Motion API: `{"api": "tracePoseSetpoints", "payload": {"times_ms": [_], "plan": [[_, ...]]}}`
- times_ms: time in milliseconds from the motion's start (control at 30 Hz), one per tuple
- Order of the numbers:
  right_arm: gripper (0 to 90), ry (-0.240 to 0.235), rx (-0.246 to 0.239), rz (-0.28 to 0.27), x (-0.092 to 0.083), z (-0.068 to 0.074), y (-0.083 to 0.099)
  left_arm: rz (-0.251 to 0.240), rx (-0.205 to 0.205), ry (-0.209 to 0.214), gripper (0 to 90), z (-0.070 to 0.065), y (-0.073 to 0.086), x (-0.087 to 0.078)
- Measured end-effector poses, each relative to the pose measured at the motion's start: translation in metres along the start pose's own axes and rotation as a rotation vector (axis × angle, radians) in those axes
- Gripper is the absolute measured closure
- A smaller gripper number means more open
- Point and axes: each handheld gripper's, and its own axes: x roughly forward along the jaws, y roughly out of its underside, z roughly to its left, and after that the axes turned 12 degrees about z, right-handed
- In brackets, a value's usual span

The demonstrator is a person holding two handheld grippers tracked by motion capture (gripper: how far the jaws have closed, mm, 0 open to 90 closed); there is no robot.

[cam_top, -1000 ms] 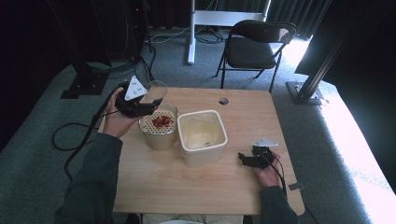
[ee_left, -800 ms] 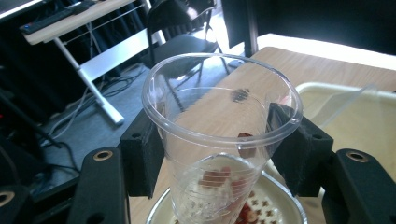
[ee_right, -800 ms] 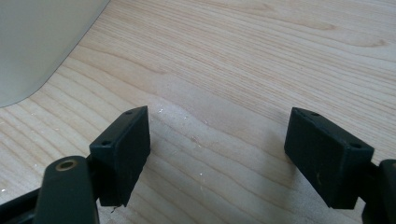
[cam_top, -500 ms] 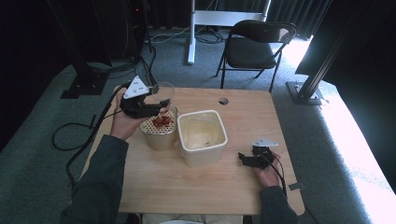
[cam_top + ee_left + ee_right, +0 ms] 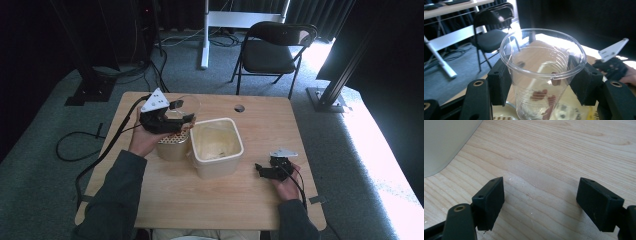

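Note:
A clear plastic cup (image 5: 541, 72) stands upright between the jaws of my left gripper (image 5: 541, 75), and both black pads press on its sides. In the high view this left gripper (image 5: 182, 111) holds the cup (image 5: 187, 104) just above a beige perforated container (image 5: 172, 146). Red pieces (image 5: 539, 95) show through the cup's wall; I cannot tell whether they lie in the cup or below it. A white square tub (image 5: 220, 169) stands right of the container. My right gripper (image 5: 260, 169) rests low on the table's right side. Its jaws stand open over bare wood (image 5: 540, 197).
The tub's wall (image 5: 444, 142) lies left of the right gripper. A small round hole (image 5: 239, 108) sits in the wooden table (image 5: 200, 205) near its far edge. A black folding chair (image 5: 272, 45) stands behind the table. Cables trail off the table's left side.
My left gripper has carried the cup rightward and slightly down, from the table's far left to above the perforated container, hiding its red contents. The right gripper has stayed put.

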Motion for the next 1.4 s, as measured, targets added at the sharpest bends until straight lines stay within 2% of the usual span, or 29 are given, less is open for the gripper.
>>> {"api": "tracePoseSetpoints", "payload": {"times_ms": [267,533,600,700,767,933,1100,1233,1300,1367,1400], "plan": [[21.8,0.000,0.000,0.000,0.000,0.000,0.000,-0.008,-0.021,0.130,37.6,-0.020,0.002,0.018],[21.8,0.000,0.000,0.000,0.000,0.000,0.000,0.029,-0.012,0.215,36.1,-0.036,0.009,0.047],[21.8,0.000,0.000,0.000,0.000,0.000,0.000,0.030,-0.011,0.230,33.2,-0.038,0.011,0.053],[21.8,0.000,0.000,0.000,0.000,0.000,0.000,0.038,-0.021,0.250,22.0,-0.038,0.013,0.060],[21.8,0.000,0.000,0.000,0.000,0.000,0.000,0.042,-0.024,0.265,18.9,-0.037,0.014,0.062],[21.4,-0.001,-0.002,0.001,0.000,0.000,0.000,0.048,-0.032,0.253,16.6,-0.036,0.015,0.062],[21.5,-0.001,-0.002,0.001,0.000,0.000,0.000,0.029,-0.031,0.217,16.7,-0.035,0.017,0.050],[21.3,-0.001,-0.002,0.001,0.000,0.000,0.000,-0.001,-0.046,0.185,16.8,-0.032,0.028,0.035],[20.0,-0.003,-0.005,0.003,0.000,0.000,0.000,-0.014,-0.047,0.152,16.8,-0.031,0.037,0.026],[18.6,-0.003,-0.007,0.005,0.001,0.001,-0.001,-0.010,-0.049,0.118,16.8,-0.030,0.046,0.016],[18.0,-0.005,-0.007,0.006,0.001,0.001,-0.001,-0.010,-0.049,0.118,16.8,-0.030,0.046,0.016]]}}
